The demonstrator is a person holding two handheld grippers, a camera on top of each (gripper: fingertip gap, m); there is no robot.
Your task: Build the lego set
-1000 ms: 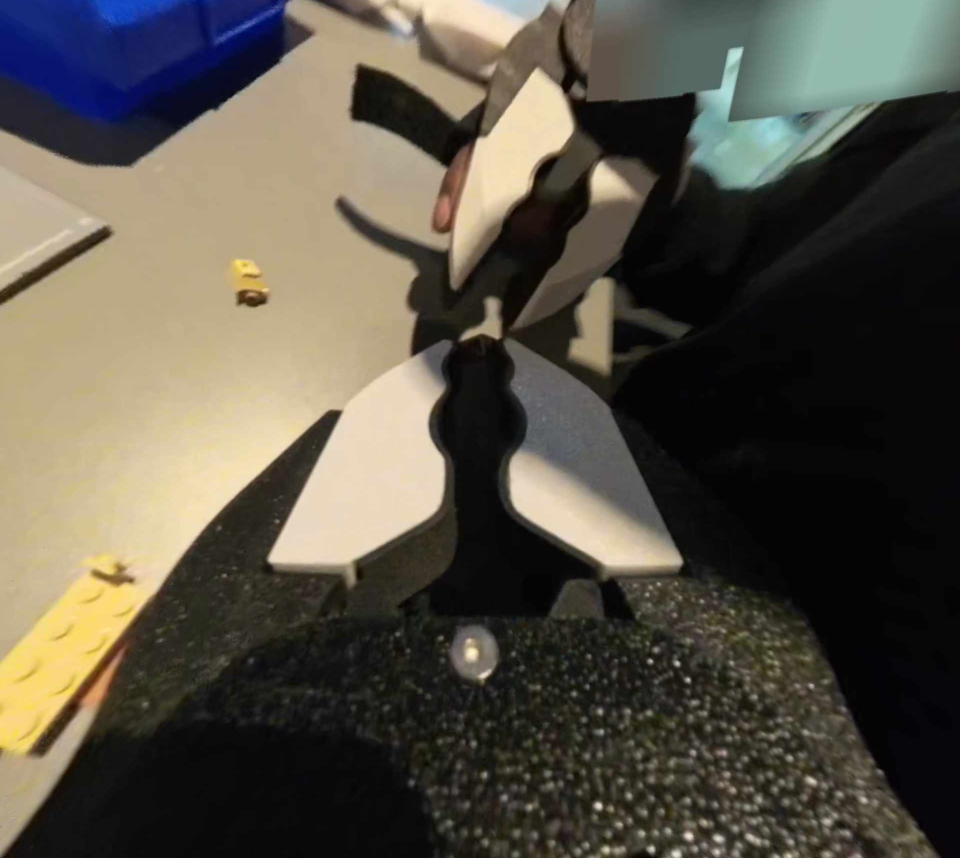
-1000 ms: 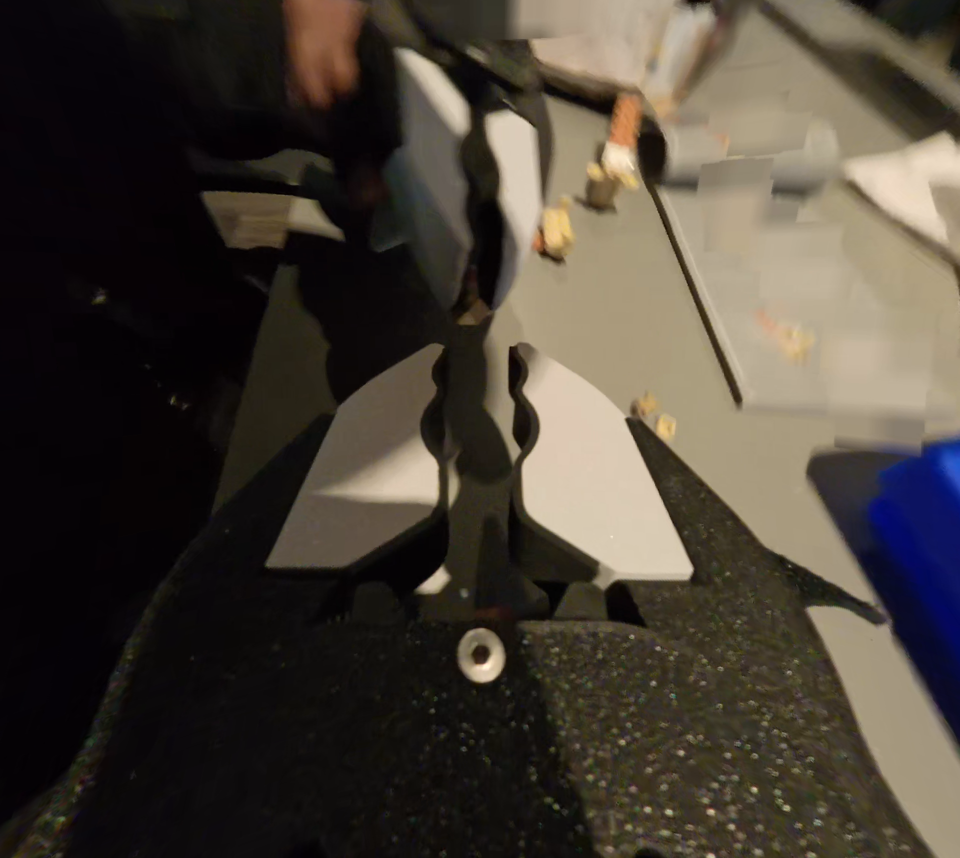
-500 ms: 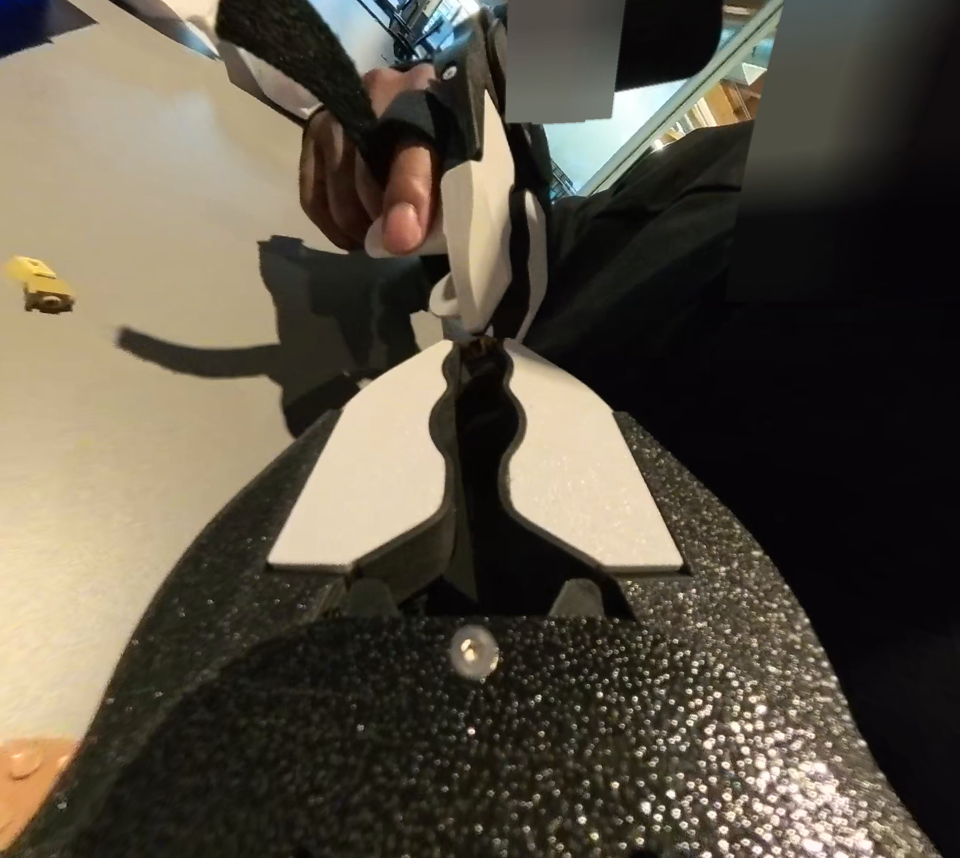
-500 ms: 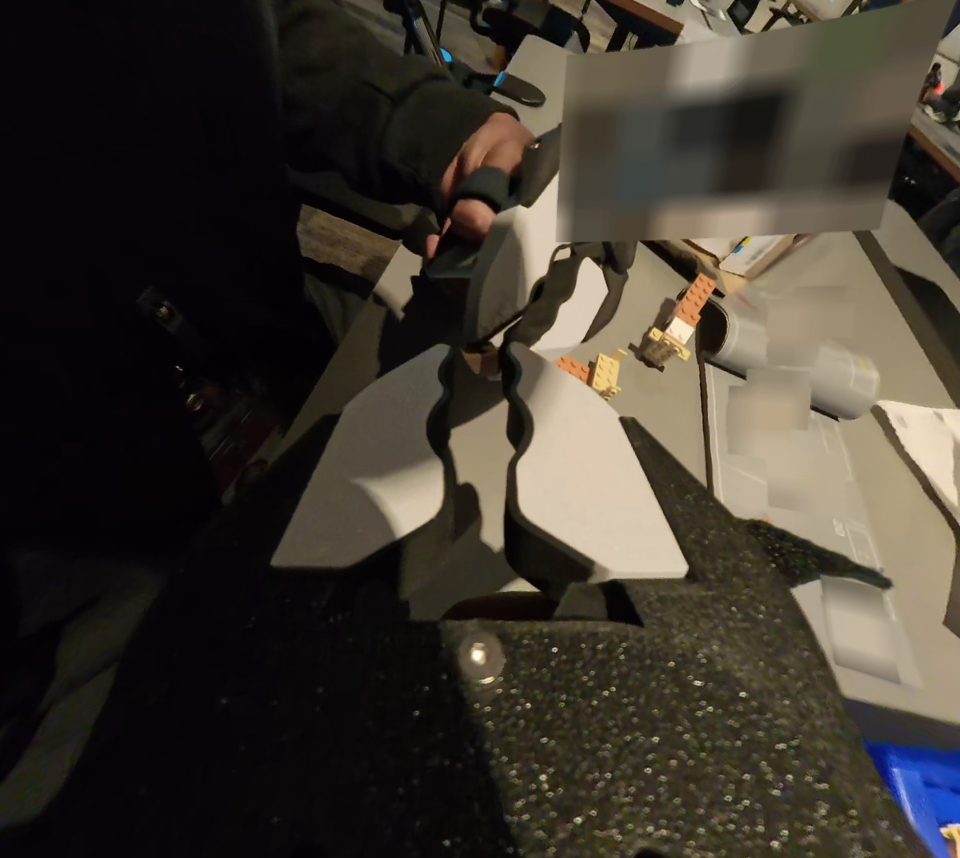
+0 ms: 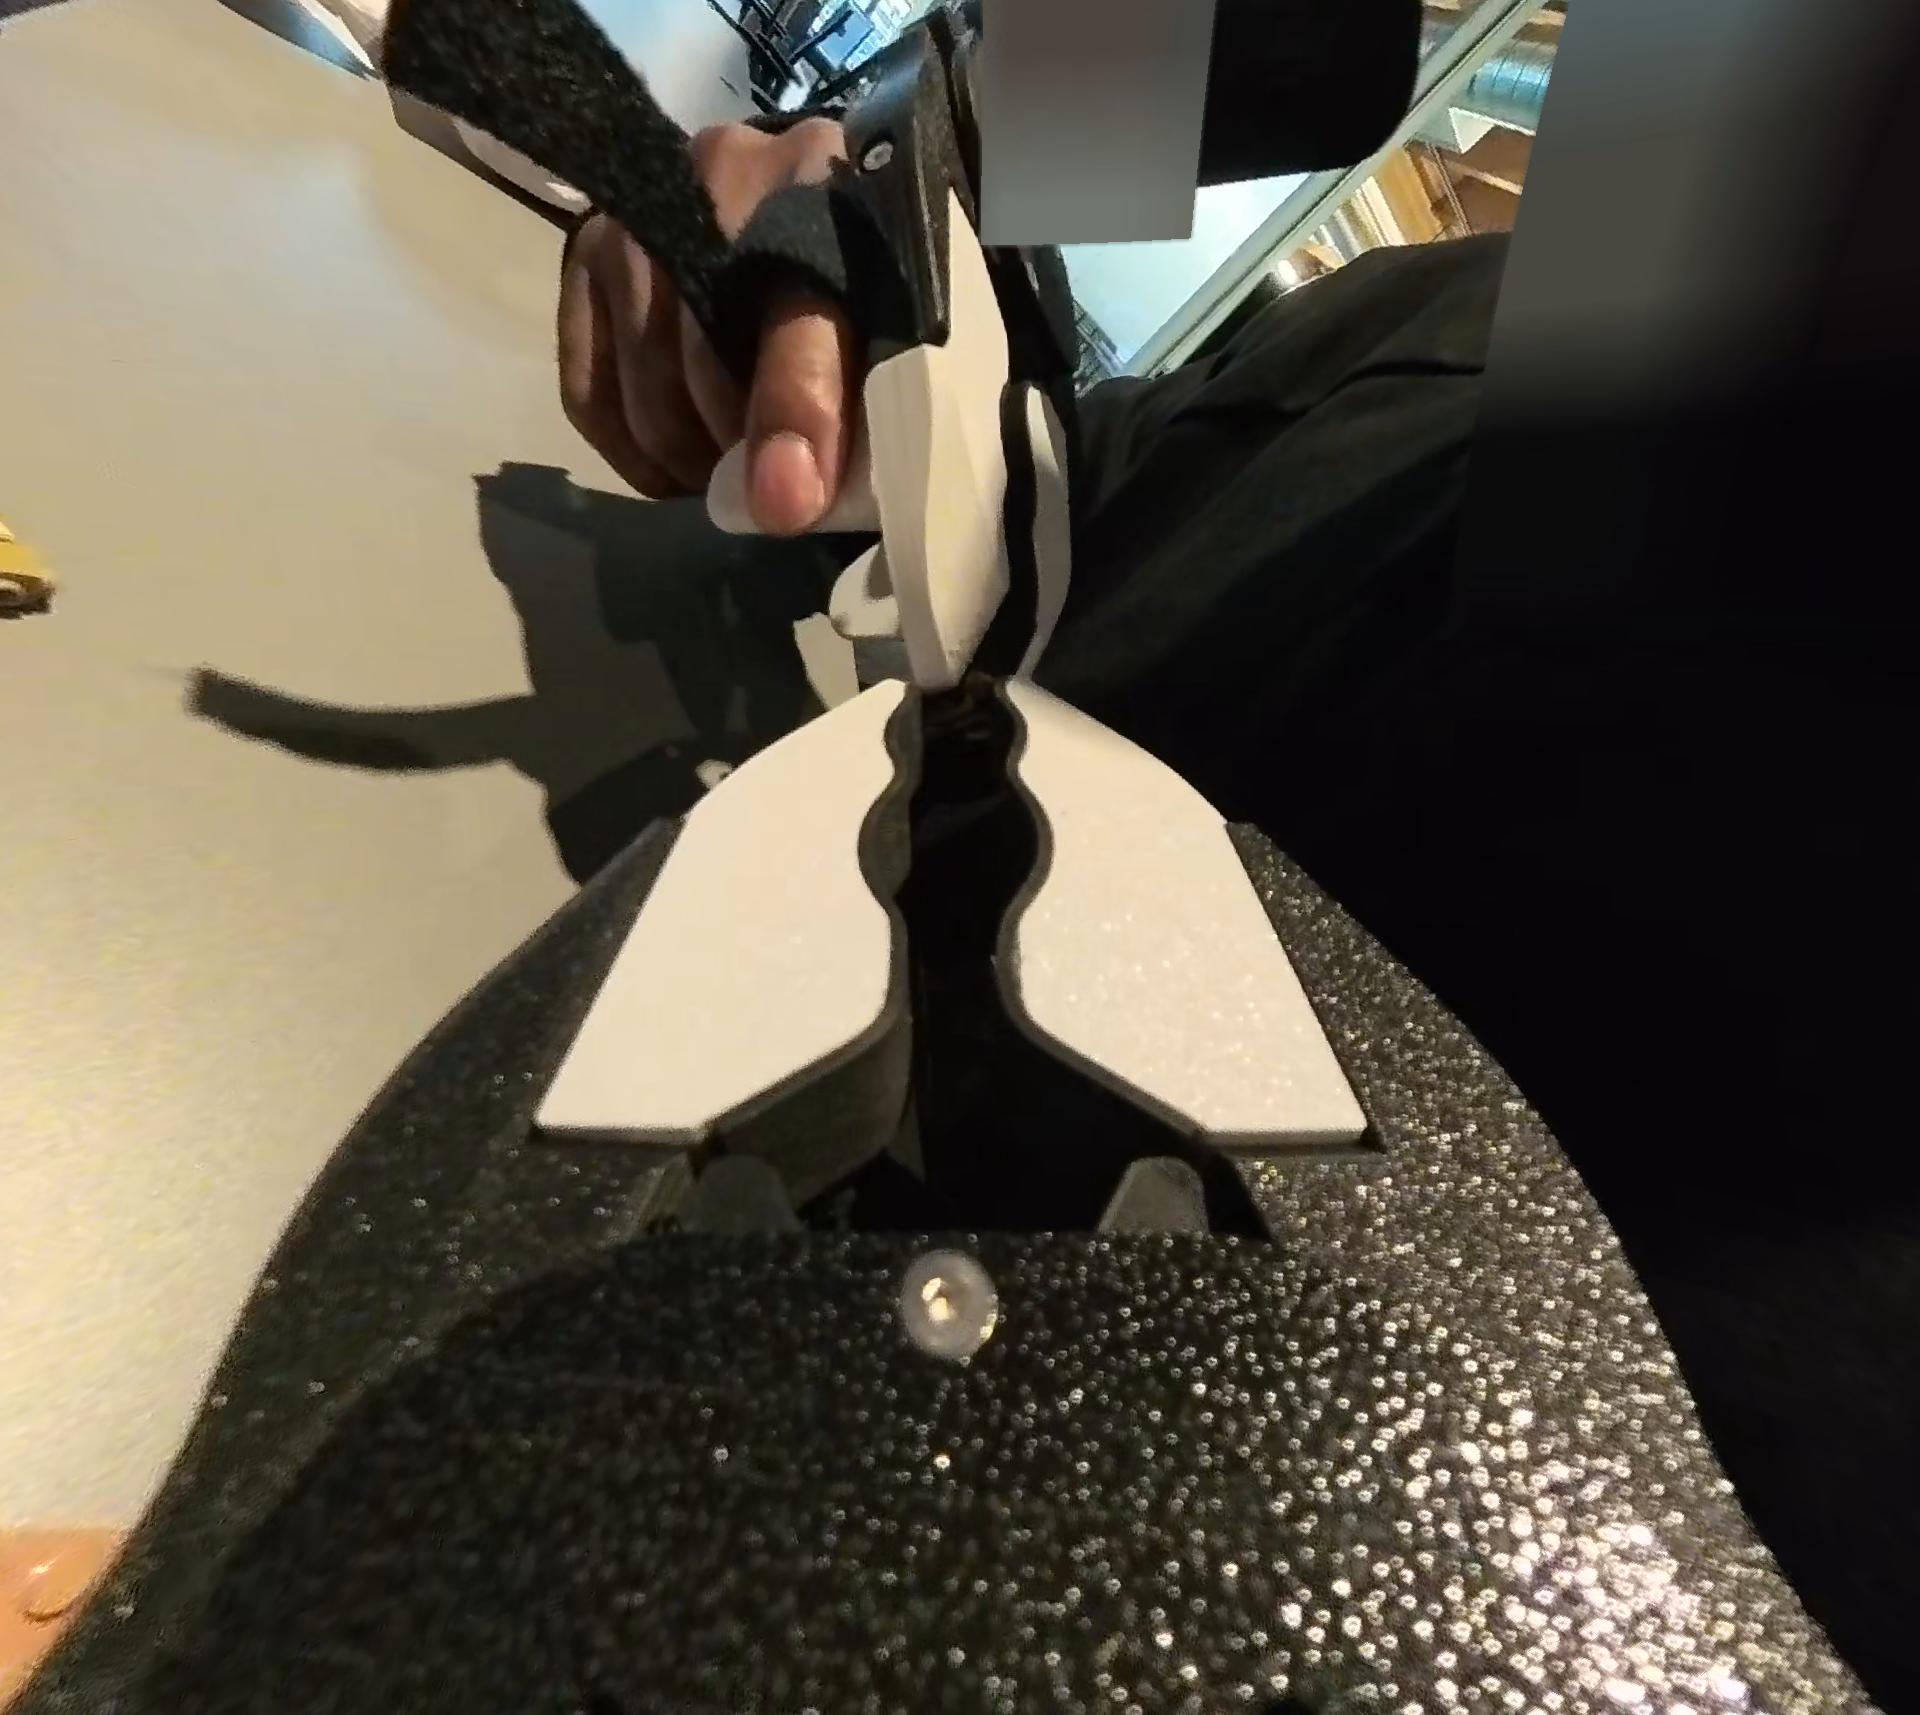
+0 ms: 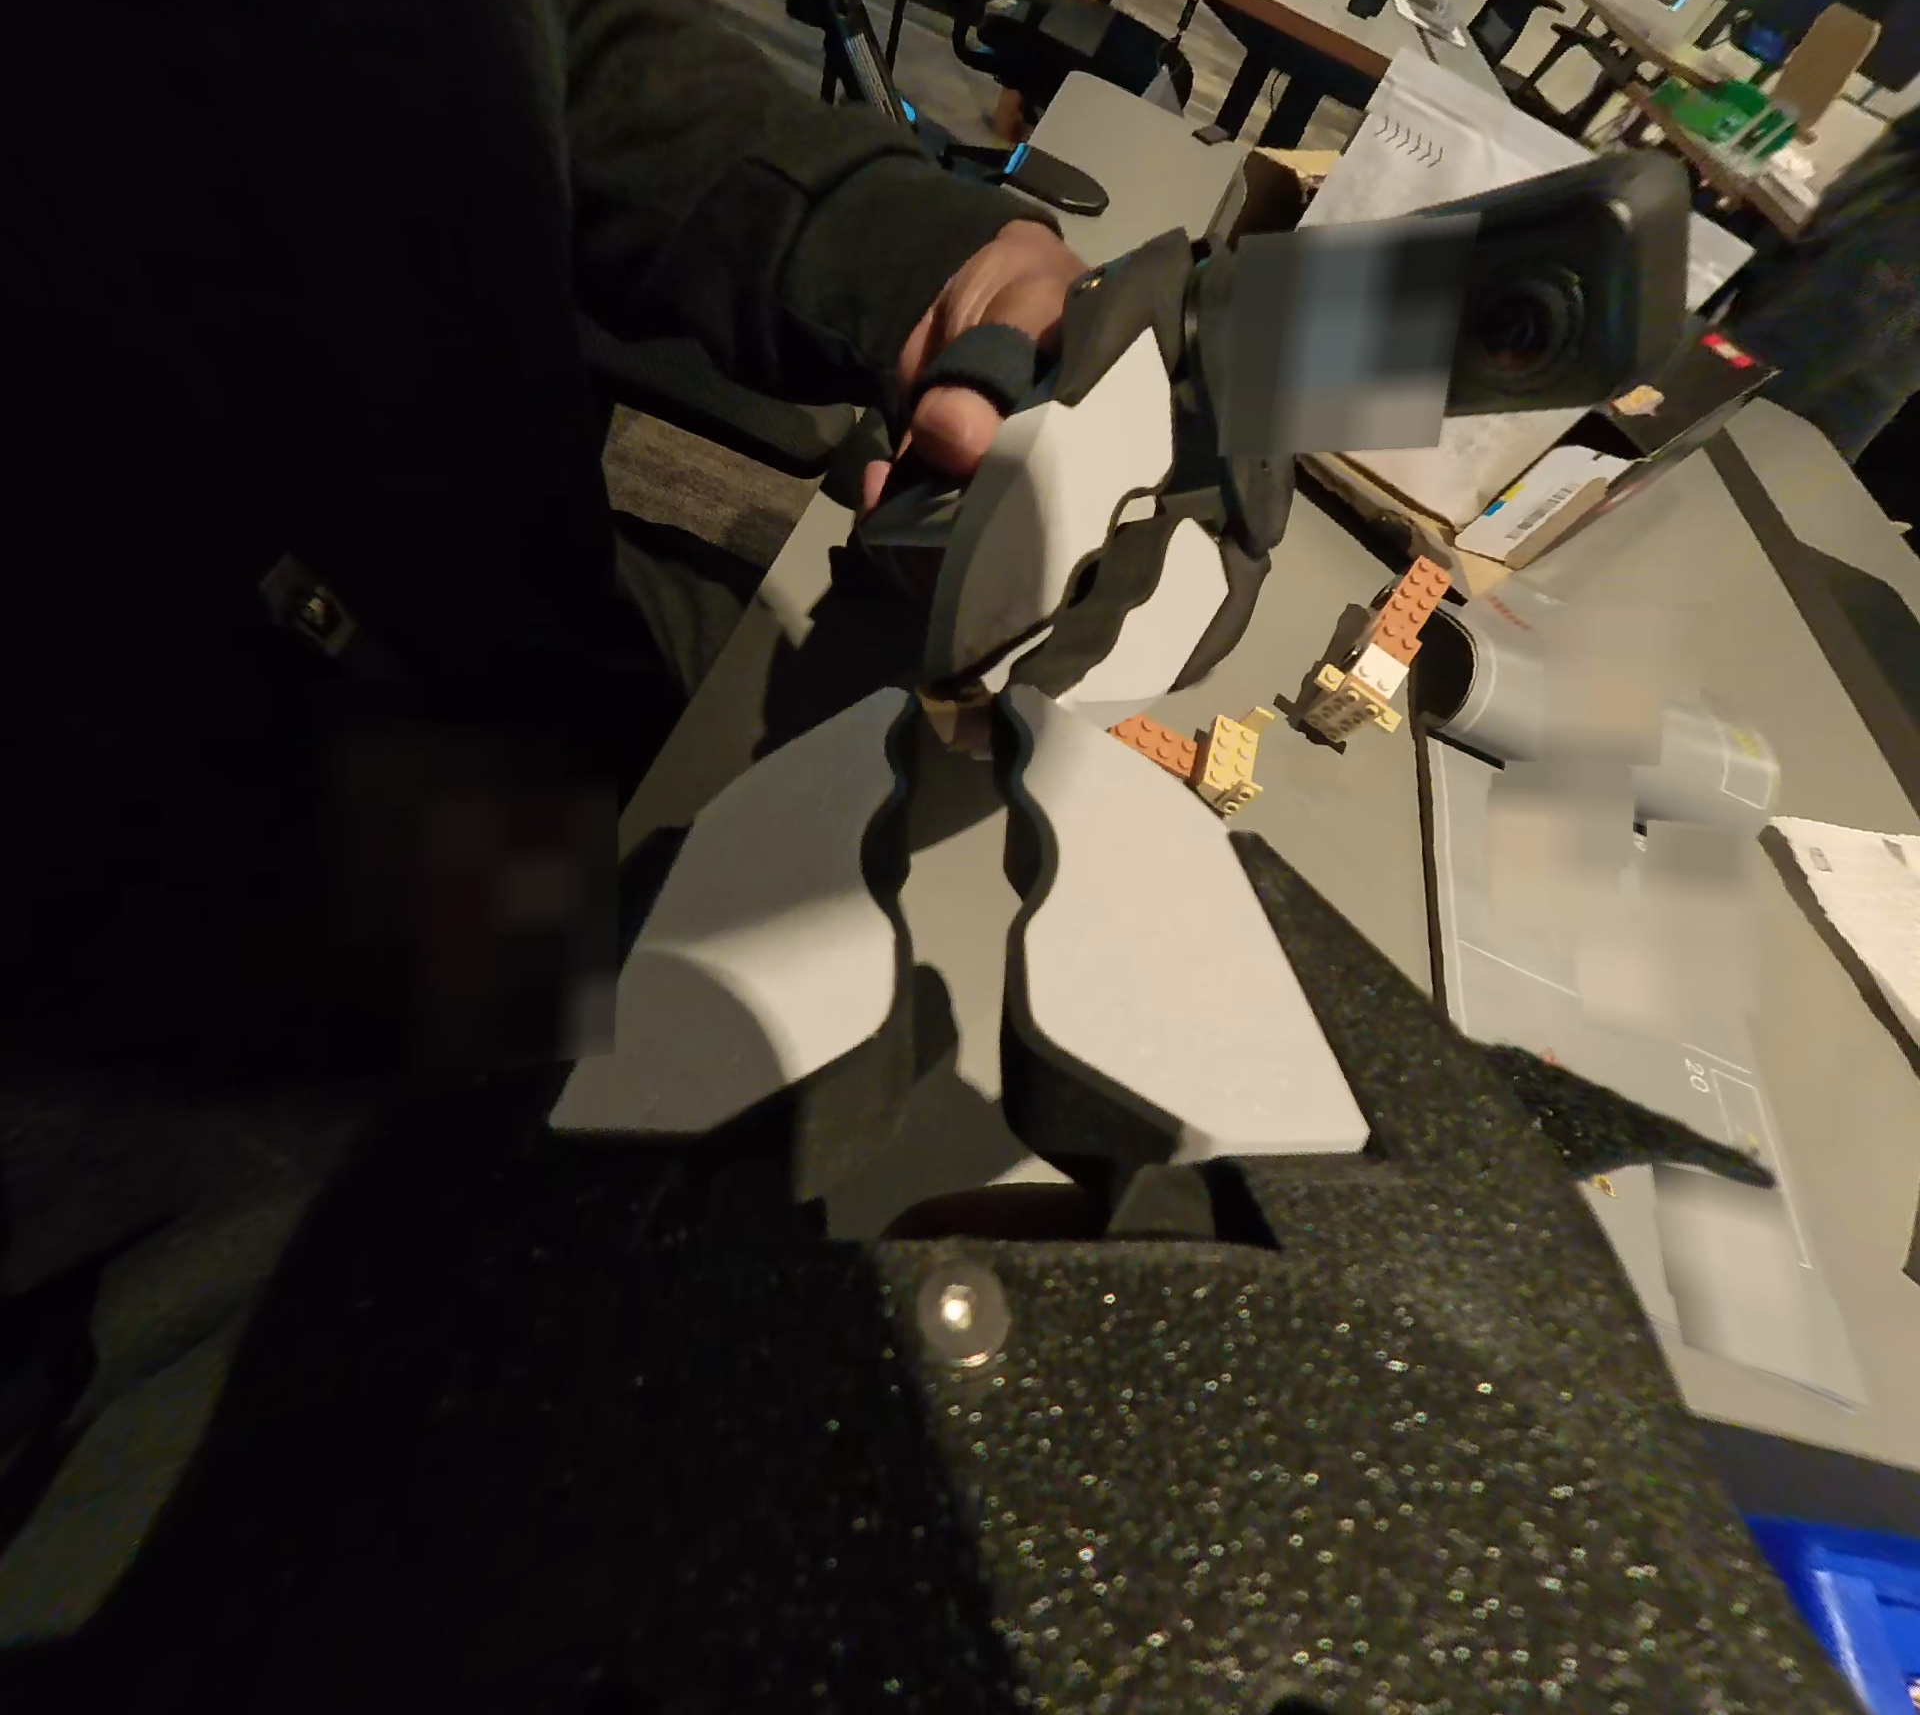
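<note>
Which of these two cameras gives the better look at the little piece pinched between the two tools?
The right wrist view. There the small tan piece shows lit at the tips of the right gripper, where the left gripper meets it. In the left wrist view it is only a dark speck between the tips.

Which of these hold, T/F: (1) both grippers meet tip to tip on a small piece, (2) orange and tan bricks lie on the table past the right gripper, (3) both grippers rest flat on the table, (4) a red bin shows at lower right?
1. True: the left gripper and right gripper meet at a small tan piece.
2. True: orange brick, tan brick on the table.
3. False: both are held up in the air.
4. False: the bin is blue.
</note>
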